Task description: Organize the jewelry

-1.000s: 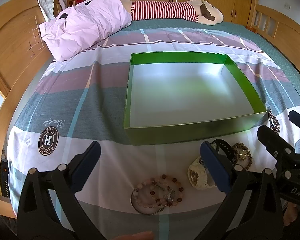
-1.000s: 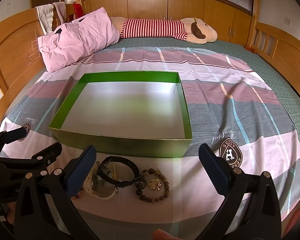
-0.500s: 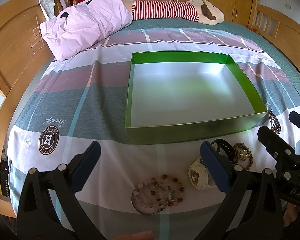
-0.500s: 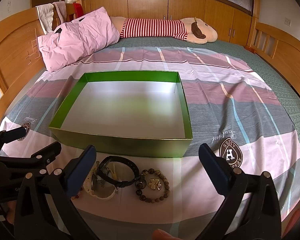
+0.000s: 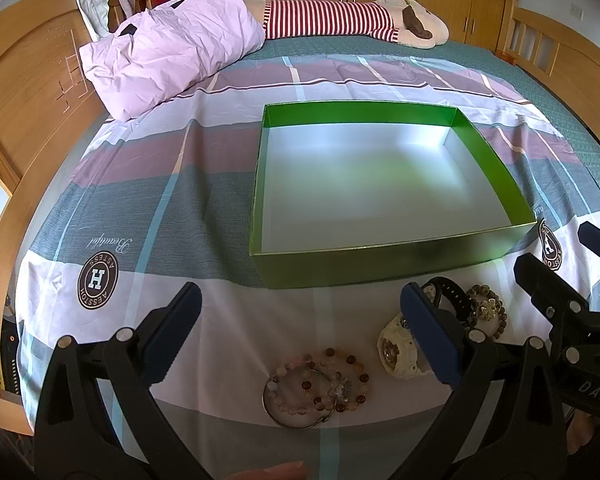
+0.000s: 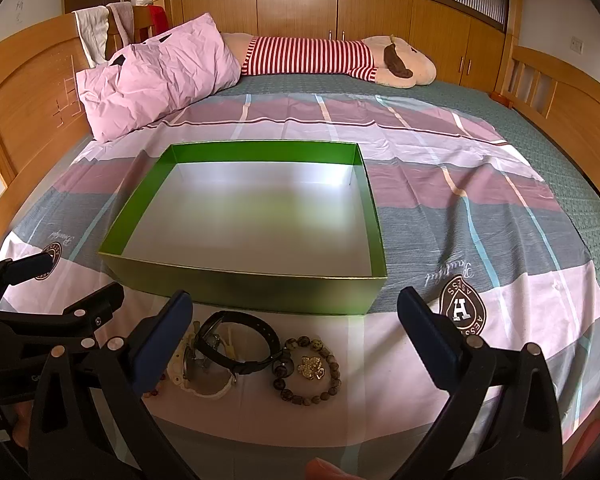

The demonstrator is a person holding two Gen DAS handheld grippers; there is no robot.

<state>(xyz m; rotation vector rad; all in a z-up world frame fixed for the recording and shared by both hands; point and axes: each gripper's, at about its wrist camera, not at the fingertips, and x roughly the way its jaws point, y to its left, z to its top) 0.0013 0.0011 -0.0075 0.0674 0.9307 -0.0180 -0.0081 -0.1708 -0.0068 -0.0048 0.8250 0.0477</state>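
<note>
Bracelets [image 5: 320,384] beaded, watches [image 6: 236,344] beside green box [image 6: 244,288]

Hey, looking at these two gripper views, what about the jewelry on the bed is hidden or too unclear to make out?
- White watch: left view, the left gripper's right finger covers its strap; right view, the black watch overlaps it.
- Pink bead bracelets: right view, almost wholly behind the right gripper's left finger.
- Watch dials: too small to read, both views.
- Green box: its near inner wall faces away.
</note>
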